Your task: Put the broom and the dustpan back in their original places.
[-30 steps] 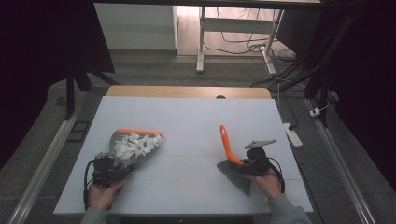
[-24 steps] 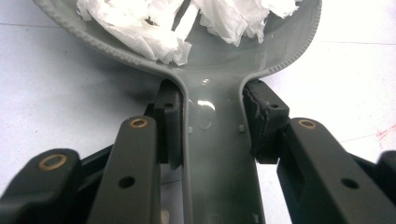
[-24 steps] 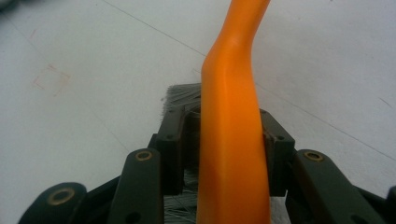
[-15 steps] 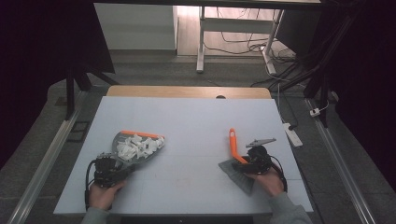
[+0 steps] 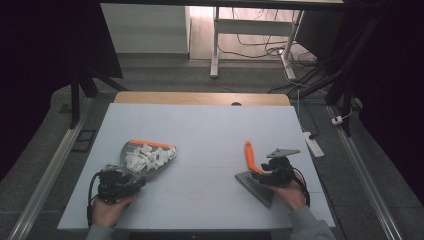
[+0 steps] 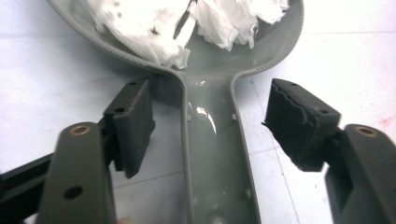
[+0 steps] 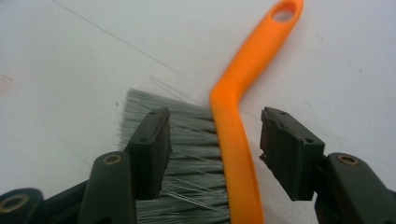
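left hand-held gripper (image 6: 208, 126), lower left of the high view: jaws have just been opening, pads clear of the grey dustpan (image 5: 145, 159) handle lying between them. pan holds white paper scraps (image 5: 147, 156). right hand-held gripper (image 7: 215, 154), lower right: jaws wide apart, straddling the orange-handled brush (image 7: 233, 140), not pressing. both things lie on the counter (image 5: 210, 125).

No readable text, label or number anywhere.

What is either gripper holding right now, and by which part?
Nothing. The left gripper, jaws just opening, straddles the dustpan handle; the right gripper stands open around the brush.
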Motion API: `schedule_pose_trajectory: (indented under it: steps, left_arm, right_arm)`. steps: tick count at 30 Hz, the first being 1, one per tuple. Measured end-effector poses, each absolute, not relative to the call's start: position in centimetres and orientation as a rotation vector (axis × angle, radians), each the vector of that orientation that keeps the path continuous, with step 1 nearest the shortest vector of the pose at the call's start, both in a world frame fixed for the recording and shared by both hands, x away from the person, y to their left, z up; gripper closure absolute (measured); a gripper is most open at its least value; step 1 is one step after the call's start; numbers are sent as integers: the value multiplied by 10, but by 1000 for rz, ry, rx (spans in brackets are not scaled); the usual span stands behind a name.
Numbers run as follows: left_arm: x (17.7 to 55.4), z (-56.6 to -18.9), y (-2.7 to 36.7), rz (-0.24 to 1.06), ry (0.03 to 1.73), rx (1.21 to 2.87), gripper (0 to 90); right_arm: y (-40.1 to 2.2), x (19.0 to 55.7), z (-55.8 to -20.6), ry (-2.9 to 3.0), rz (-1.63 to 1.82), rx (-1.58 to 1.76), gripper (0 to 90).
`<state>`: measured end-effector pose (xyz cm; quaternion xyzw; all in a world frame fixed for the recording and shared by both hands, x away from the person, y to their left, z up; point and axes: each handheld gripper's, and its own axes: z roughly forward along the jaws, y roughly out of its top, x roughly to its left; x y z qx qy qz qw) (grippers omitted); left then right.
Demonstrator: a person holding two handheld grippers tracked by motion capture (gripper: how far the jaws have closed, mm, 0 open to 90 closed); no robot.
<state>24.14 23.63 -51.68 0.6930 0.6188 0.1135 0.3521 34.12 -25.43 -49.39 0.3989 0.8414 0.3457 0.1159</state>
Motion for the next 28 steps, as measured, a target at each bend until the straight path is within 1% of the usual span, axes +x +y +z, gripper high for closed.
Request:
schedule_pose_trajectory:
  steps: [5,9,14,22,28]
  left_arm:
    - [235,-506,233,335,1461,1866,315]
    - [234,-504,228,302,1352,1919,322]
    - [233,-503,227,280,1261,1947,324]
    - [234,-503,224,242,1200,1966,333]
    - [235,-503,224,231,1195,1973,336]
  right_arm:
    - [-255,335,-489,2472,1054,1089,454]
    - [-255,328,-487,2486,1076,1023,458]
    - [-257,320,-487,2507,1089,962,459]
    - [-256,313,-489,2528,1088,905,463]
    - [-257,311,-487,2517,1104,891,464]
